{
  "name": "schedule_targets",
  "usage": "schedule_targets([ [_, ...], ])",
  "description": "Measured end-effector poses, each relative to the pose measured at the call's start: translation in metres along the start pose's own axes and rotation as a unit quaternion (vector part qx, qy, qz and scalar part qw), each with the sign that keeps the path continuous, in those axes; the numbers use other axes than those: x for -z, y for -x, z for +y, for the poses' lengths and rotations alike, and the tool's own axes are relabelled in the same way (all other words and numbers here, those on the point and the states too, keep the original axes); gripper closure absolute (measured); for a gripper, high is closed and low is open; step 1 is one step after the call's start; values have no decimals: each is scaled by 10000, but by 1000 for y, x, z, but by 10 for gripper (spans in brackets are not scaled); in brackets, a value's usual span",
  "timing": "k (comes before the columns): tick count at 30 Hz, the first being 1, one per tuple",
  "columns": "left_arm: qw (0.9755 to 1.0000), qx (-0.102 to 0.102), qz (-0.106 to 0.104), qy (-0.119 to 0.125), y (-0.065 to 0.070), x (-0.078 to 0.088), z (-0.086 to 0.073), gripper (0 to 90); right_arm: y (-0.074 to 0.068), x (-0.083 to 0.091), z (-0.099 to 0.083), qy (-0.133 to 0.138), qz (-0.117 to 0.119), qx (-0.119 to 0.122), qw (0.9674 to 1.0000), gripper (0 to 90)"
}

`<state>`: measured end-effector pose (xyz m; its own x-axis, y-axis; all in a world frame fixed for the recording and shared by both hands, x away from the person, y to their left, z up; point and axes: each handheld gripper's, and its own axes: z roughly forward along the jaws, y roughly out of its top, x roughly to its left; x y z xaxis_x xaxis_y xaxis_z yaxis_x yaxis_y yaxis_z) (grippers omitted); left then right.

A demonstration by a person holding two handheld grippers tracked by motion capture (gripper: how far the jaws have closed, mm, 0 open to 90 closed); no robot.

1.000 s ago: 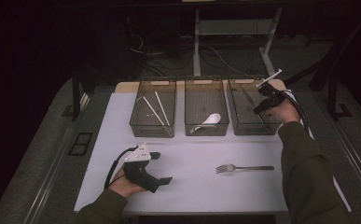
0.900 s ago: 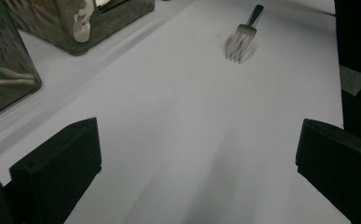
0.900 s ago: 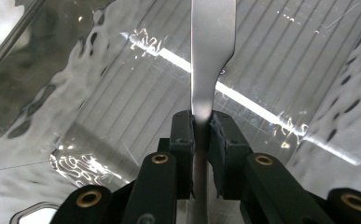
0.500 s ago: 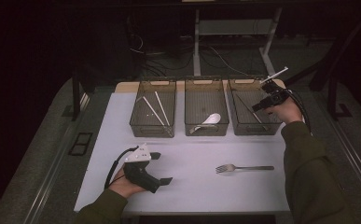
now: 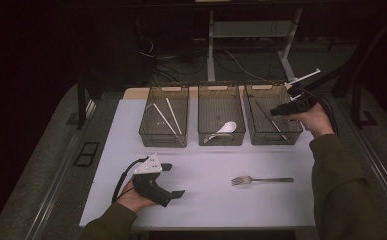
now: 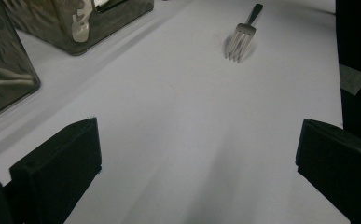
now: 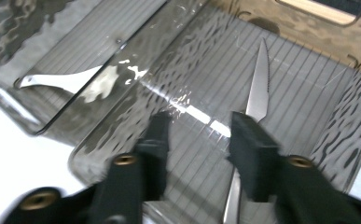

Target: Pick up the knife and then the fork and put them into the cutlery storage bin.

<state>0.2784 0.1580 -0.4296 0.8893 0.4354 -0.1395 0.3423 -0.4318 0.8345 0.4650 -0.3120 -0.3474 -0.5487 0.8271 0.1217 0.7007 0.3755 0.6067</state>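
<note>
3 clear bins (image 5: 220, 122) behind fork (image 5: 262, 179) on counter (image 5: 206, 170); knife (image 7: 255, 116) binned under parted, just-opened right tongs (image 7: 199, 140); left tongs (image 6: 192, 172) apart.

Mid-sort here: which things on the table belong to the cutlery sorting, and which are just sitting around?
In the job:
- knife lying in the right bin, under the open right gripper
- fork on the table, unsorted
- spoon in the middle bin
- chopsticks in the left bin
- left gripper, open, resting on the table

Lying about:
- cables on the floor behind
</note>
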Motion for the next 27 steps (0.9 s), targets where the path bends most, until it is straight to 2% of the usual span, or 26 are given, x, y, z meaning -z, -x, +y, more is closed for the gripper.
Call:
schedule_targets([
  [6,10000,10,1,-5,0,0,0,0,-11,14,-12,105,170,200,9996,823],
  [10,10000,13,8,-7,0,0,0,0,-16,21,-21,145,308,304,9990,889],
  [14,10000,16,14,3,0,0,0,0,-23,26,-30,122,334,445,9984,896],
  [18,10000,13,8,-5,0,0,0,0,-30,29,-43,191,370,474,9980,895],
  [27,10000,11,21,-11,-1,0,0,0,-45,25,-72,164,506,574,9969,895],
])
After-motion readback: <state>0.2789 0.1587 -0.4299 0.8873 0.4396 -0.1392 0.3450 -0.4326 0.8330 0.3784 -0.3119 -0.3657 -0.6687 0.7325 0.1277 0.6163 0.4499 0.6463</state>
